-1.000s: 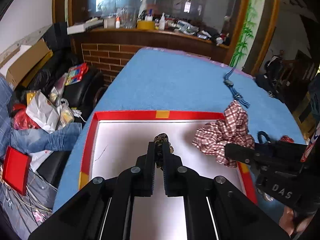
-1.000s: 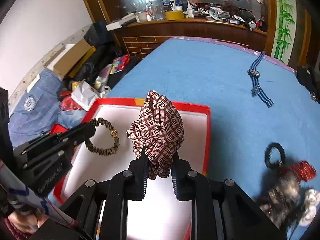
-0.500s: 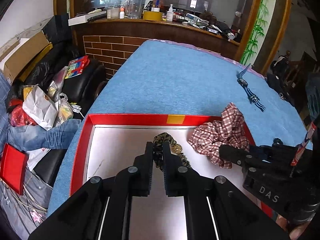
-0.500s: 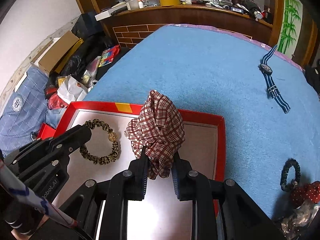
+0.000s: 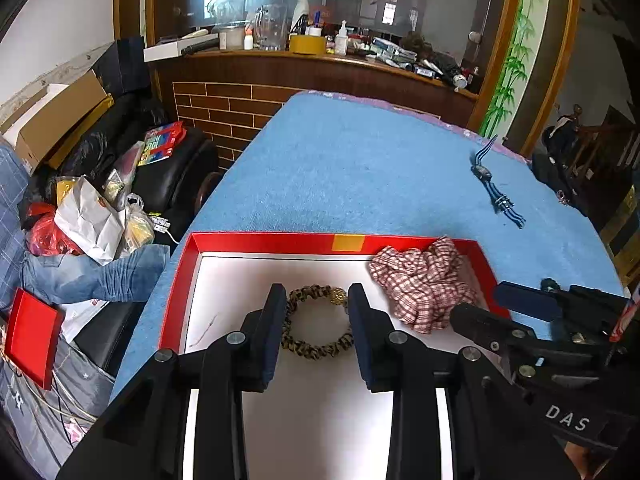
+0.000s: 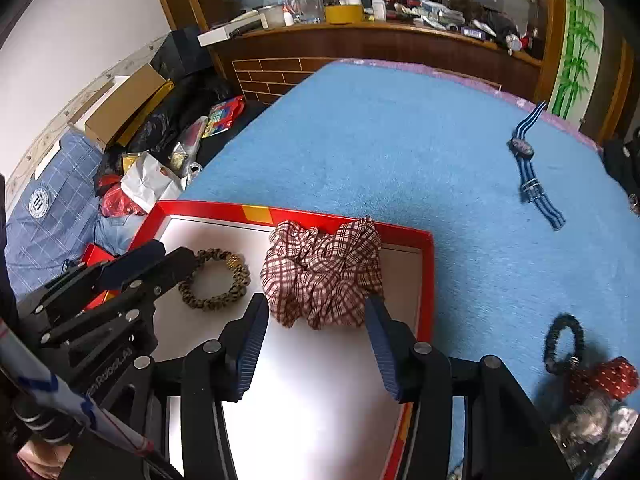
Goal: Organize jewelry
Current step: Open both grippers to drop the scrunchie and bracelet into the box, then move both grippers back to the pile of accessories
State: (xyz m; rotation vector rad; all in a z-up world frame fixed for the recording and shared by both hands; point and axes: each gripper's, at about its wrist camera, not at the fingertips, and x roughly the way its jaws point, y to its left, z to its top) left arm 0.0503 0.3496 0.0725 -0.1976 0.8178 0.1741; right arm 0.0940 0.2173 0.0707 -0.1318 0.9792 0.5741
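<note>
A red box with a white floor lies on the blue tablecloth. A leopard-print scrunchie lies flat on that floor between the fingers of my left gripper, whose jaws are opening and do not press on it. To its right, a red plaid scrunchie is slumped on the box floor by the far rim. My right gripper stands just short of it, its jaws opening with nothing pinched between them. The left gripper and the leopard scrunchie also show in the right wrist view.
A blue-striped watch lies far right on the blue cloth. A black hair tie, a red dotted piece and a shiny heap sit right of the box. Bags and cartons crowd the floor left of the table.
Both grippers went from shut to open. The leopard scrunchie dropped flat onto the box floor, and the plaid scrunchie fell from upright in the right jaws to a heap.
</note>
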